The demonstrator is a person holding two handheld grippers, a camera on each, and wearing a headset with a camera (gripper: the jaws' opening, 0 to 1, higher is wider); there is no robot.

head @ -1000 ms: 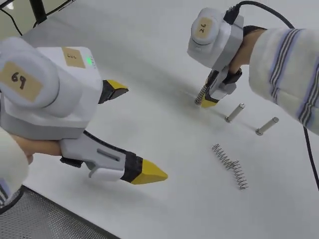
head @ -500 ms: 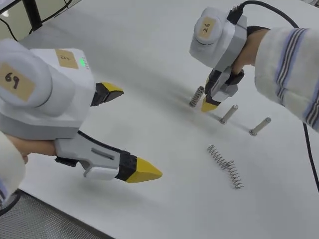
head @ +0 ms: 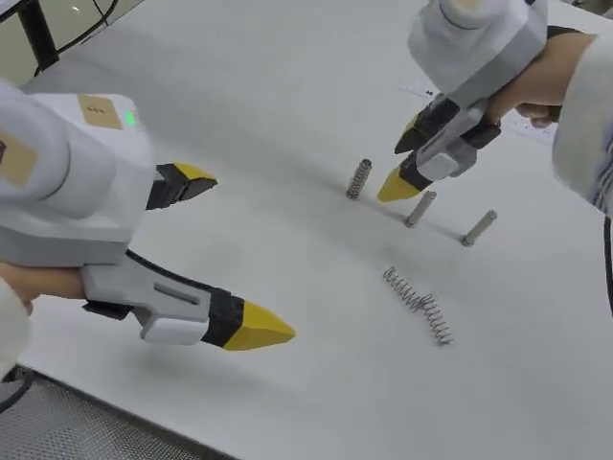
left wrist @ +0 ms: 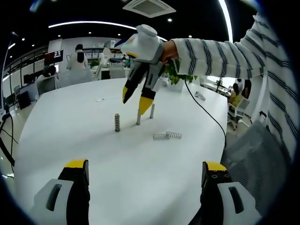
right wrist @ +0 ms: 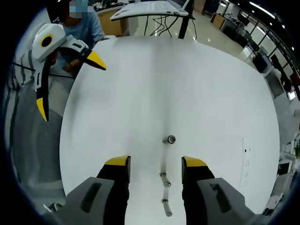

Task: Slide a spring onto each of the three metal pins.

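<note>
Holding nothing, your right tongs [head: 402, 168] hang above the table [head: 239, 77] with jaws moderately apart and tips pointing down at the row of 3 pins. In the head view, the lower yellow tip sits between the middle pin [head: 420, 208] and the sprung pin [head: 359, 179], close to both. The sprung pin stands upright with 1 spring [head: 360, 175] around its shaft. The third pin [head: 478, 227] stands bare beyond the middle one, farther from that tip. In the right gripper view, the sprung pin [right wrist: 169, 139] lies ahead of the tongs [right wrist: 155, 161], in line with the gap between the jaws. The 2 bare pins fall inside that gap.

2 loose springs [head: 417, 304] lie flat and touching each other, between your 2 tongs but nearer the right pair. Your left tongs [head: 244, 254] are spread wide and empty, well apart from the pins. In the left gripper view, the sprung pin [left wrist: 117, 122] and loose springs [left wrist: 167, 136] lie ahead of the jaws, below the right tongs [left wrist: 136, 103].
</note>
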